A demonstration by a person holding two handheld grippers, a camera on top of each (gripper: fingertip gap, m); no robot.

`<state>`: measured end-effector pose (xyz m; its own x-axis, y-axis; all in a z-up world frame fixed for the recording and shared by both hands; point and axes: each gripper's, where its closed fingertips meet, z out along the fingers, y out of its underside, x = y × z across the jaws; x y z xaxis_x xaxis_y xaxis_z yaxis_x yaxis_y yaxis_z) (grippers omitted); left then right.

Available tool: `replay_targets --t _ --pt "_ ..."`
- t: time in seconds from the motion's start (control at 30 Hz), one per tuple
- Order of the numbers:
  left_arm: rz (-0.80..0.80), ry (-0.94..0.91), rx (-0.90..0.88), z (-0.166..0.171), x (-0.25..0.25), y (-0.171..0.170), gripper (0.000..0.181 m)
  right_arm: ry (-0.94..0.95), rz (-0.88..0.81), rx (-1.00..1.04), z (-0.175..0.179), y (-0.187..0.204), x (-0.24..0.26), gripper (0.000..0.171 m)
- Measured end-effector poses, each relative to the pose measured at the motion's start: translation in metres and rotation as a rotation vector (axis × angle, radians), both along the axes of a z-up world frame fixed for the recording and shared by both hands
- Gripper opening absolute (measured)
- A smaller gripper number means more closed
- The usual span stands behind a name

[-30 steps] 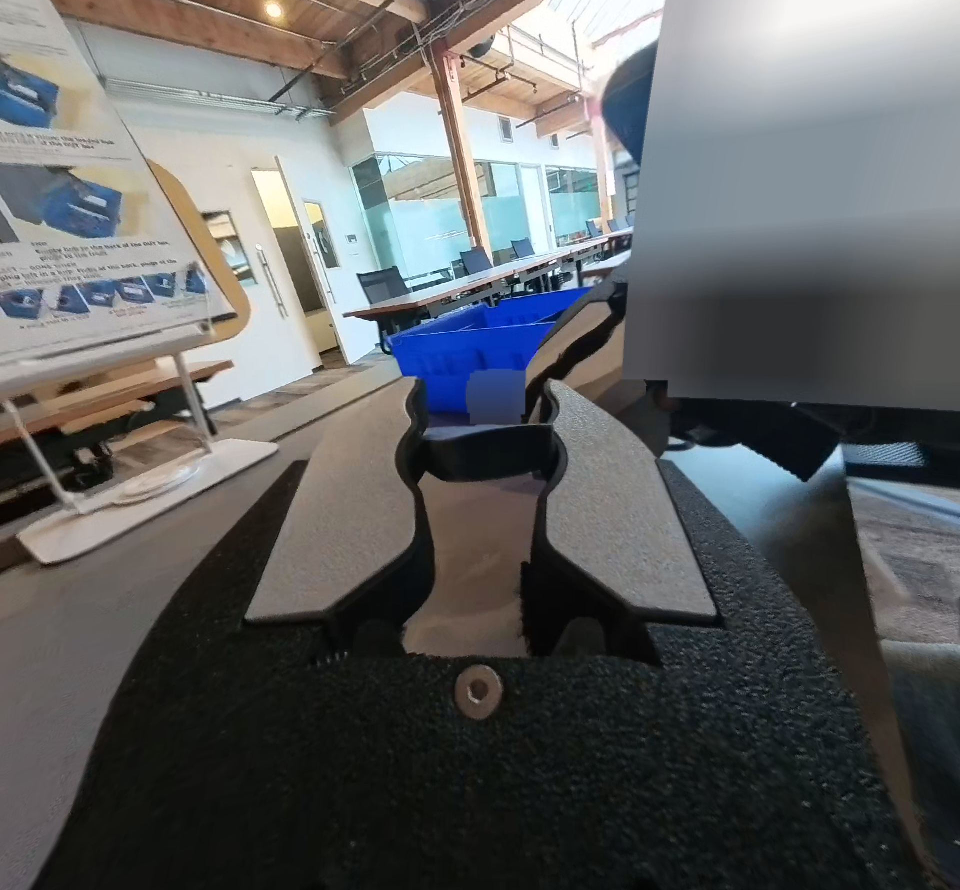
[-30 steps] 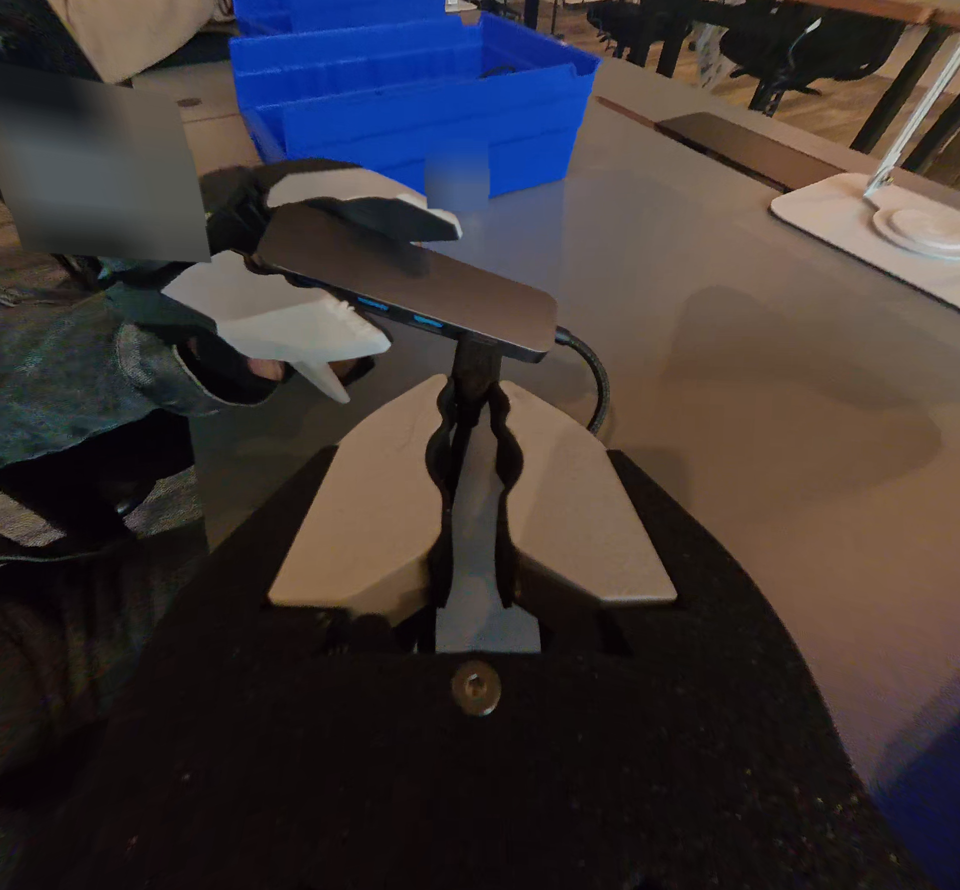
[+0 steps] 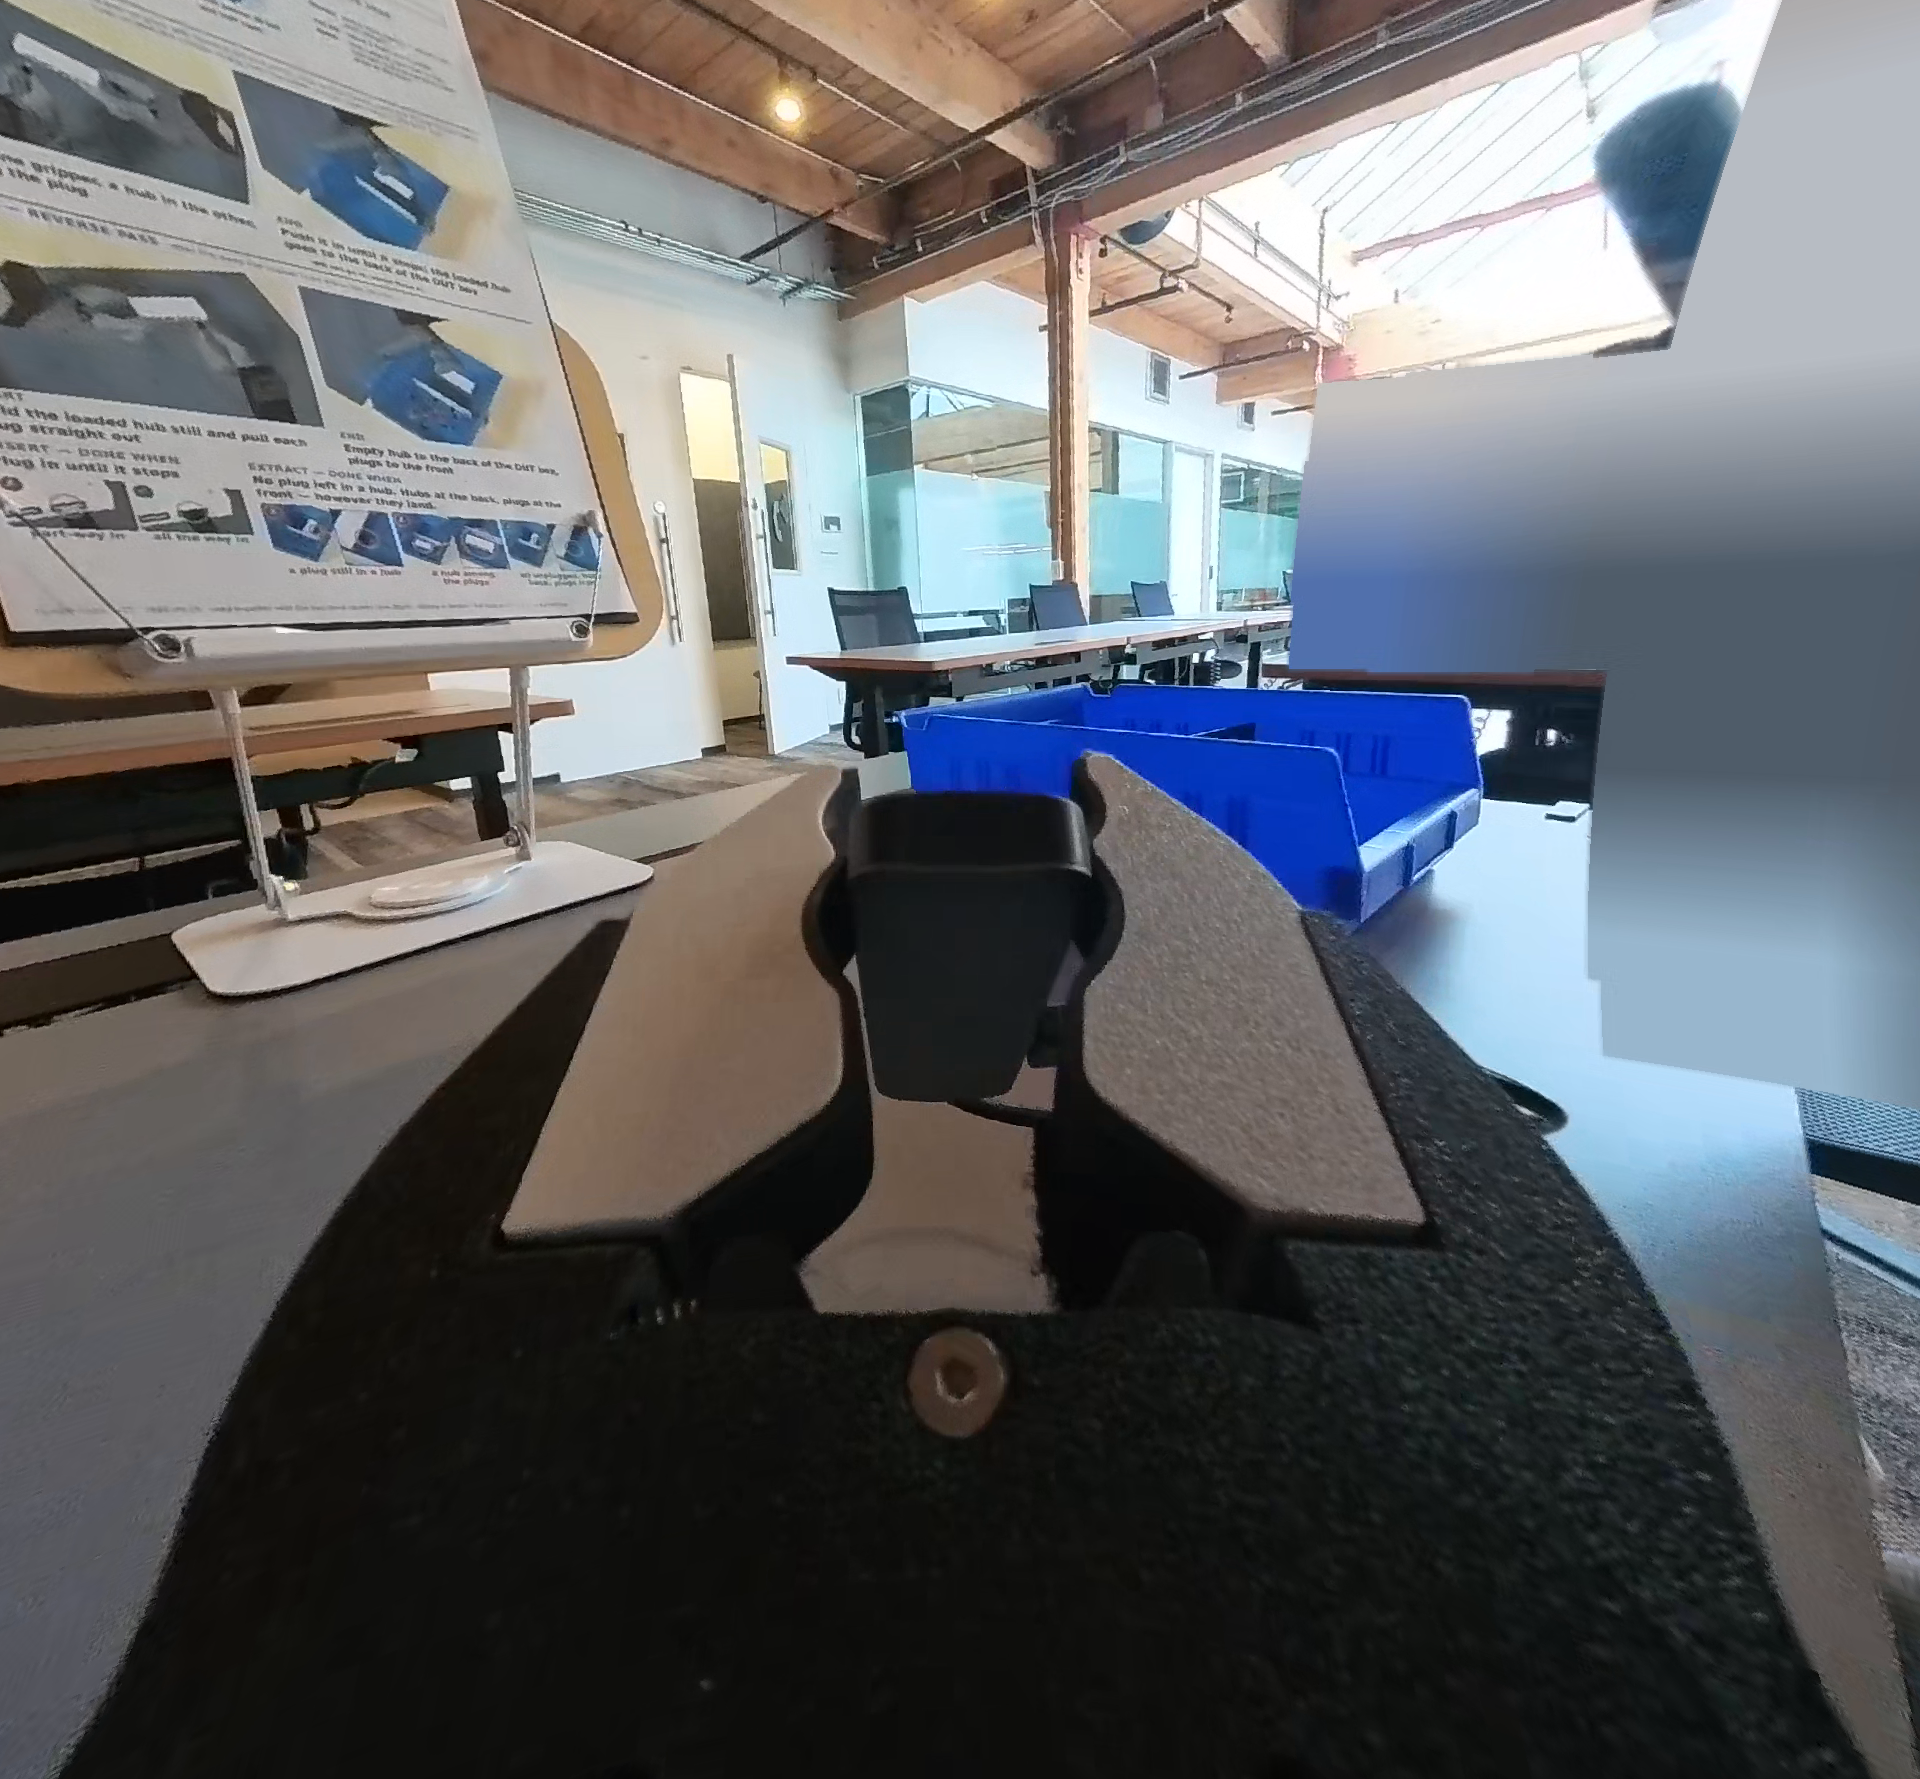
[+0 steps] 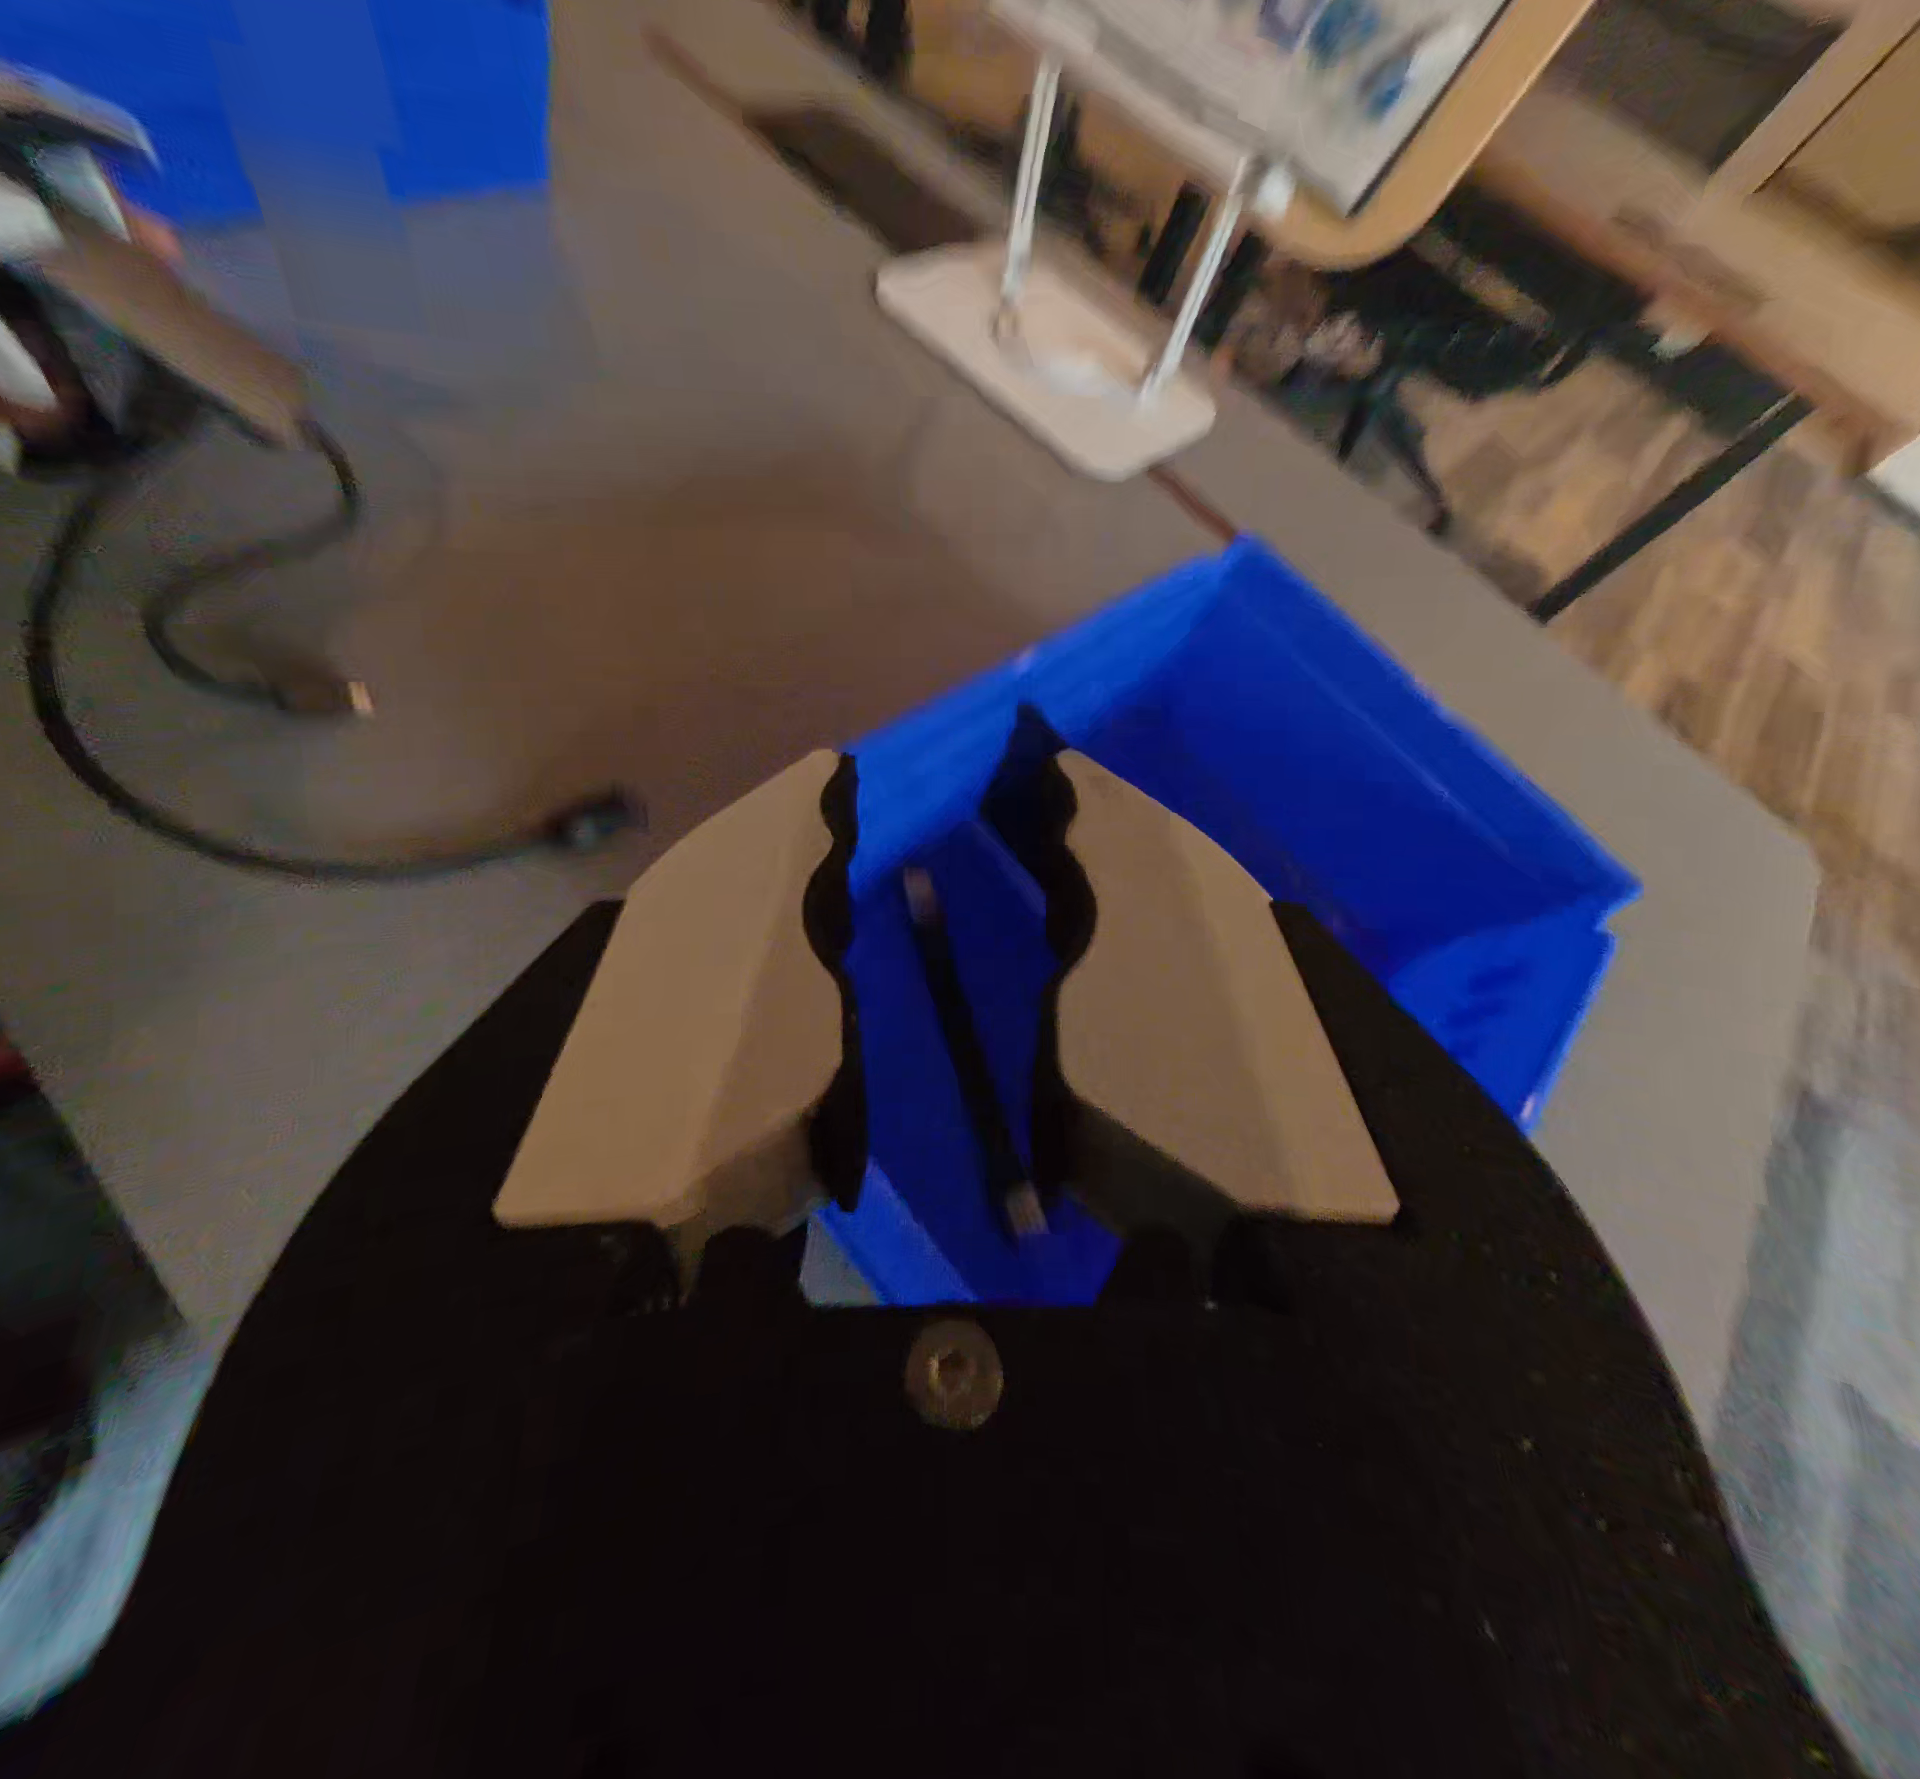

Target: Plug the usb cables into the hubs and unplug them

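Blue bin [image 4: 1382, 794] under right tongs [image 4: 951, 794].

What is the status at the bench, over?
Left gripper shut on hub. Right gripper open, empty, above blue bin holding a loose usb cable. Nothing in the way.

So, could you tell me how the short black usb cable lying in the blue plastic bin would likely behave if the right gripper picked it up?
The short black usb cable looks thin, so it is probably light and would droop from a one-end grasp. Its metal plug seems rigid, likely the surest hold. Lying near the blue plastic bin wall, it may slide when nudged.
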<state>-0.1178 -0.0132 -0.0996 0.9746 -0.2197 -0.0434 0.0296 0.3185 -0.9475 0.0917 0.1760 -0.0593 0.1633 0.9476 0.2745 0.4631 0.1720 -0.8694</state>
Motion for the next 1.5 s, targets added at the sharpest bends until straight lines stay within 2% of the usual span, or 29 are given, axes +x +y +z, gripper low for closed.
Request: replay_targets --t 0.13,0.27,0.37,0.57,0.73,0.8,0.83,0.93,1.27,1.5 --pt "-0.006 -0.004 -0.007 -0.001 0.0 0.002 0.038 -0.384 0.068 -0.079 -0.058 0.025 0.018 0.026" --pt "-0.013 0.005 -0.017 -0.003 0.003 0.003 0.038 -0.841 0.1 -0.069 -0.117 0.042 0.047 0.027" --pt "-0.019 0.004 -0.024 -0.005 0.004 0.005 0.038 -1.038 0.121 -0.07 -0.14 0.053 0.051 0.029" --pt "-0.017 -0.015 -0.021 -0.004 0.0 0.005 0.039 -0.995 0.273 -0.12 -0.165 0.04 -0.01 0.041" --pt "-0.017 -0.021 -0.019 -0.004 0.0 0.004 0.038 -0.928 0.28 -0.191 -0.181 0.037 -0.04 0.042" --pt "-0.023 -0.019 -0.019 -0.003 0.001 0.004 0.038 -0.898 0.256 -0.217 -0.182 0.04 -0.042 0.036" --pt "-0.027 -0.018 -0.02 -0.004 0.002 0.004 0.038 -0.881 0.251 -0.225 -0.182 0.041 -0.042 0.025" --pt "-0.033 -0.015 -0.019 -0.003 0.003 0.003 0.038 -0.833 0.263 -0.211 -0.181 0.042 -0.042 0.015" --pt "-0.032 -0.021 -0.012 -0.002 0.003 0.002 0.038 -0.791 0.155 -0.03 -0.179 0.047 -0.042 0.015" --pt "-0.026 -0.049 -0.006 0.0 -0.002 0.001 0.038 -0.792 0.092 -0.021 -0.178 0.047 -0.041 0.015"
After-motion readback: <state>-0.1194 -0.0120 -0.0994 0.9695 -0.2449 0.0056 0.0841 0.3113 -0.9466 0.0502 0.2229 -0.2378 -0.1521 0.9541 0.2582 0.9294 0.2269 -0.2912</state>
